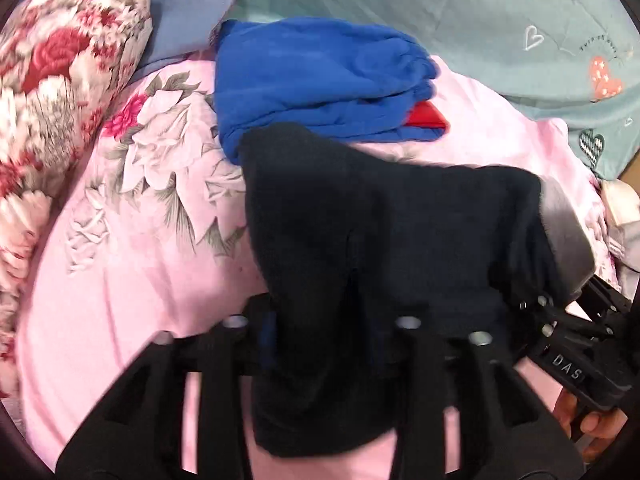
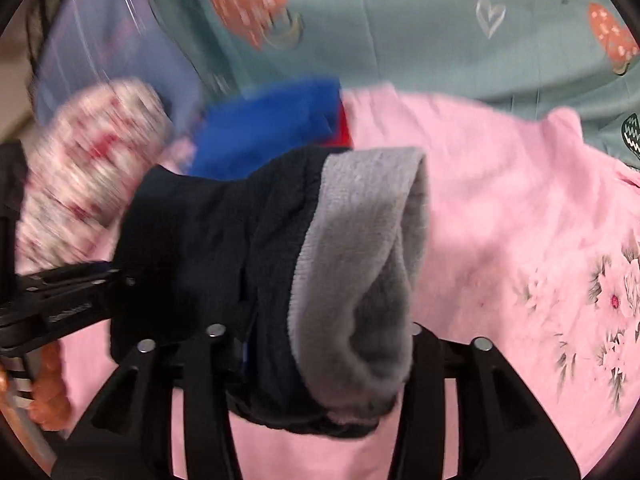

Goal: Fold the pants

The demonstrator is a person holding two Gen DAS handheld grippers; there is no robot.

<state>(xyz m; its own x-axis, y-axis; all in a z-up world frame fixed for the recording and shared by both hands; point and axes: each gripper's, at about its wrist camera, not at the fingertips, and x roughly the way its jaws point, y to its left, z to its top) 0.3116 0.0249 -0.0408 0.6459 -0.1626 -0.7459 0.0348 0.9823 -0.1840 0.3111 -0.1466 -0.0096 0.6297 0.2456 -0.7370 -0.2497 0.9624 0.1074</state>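
In the left wrist view, the left gripper (image 1: 320, 332) is clamped on a thick bundle of the dark pants (image 1: 380, 232), which drape over and between its fingers and hang above the pink floral bedsheet (image 1: 120, 260). The cloth fills the gap, so the tongs look nearly closed on it. At the right edge the right gripper (image 1: 560, 320) bites the same garment where a grey lining (image 1: 564, 220) shows. Beyond, on the far side of the sheet, lies a folded blue garment (image 1: 320, 80) with a bit of red (image 1: 426, 116) under it; a floral pillow (image 1: 60, 80) sits far left and a teal heart-print cover (image 1: 500, 20) far right. In the right wrist view, the right gripper (image 2: 316, 336) is likewise closed on the pants (image 2: 208, 232), with the grey lining (image 2: 360, 240) turned outward over its fingers; the left gripper (image 2: 68, 292) enters from the left, holding the other end. The picture is blurred, which suggests movement. Judging by this, the pants are bunched and lifted, perhaps doubled over at least once, but not yet laid down flat, so the final fold and placing beside the blue pile seem to remain.
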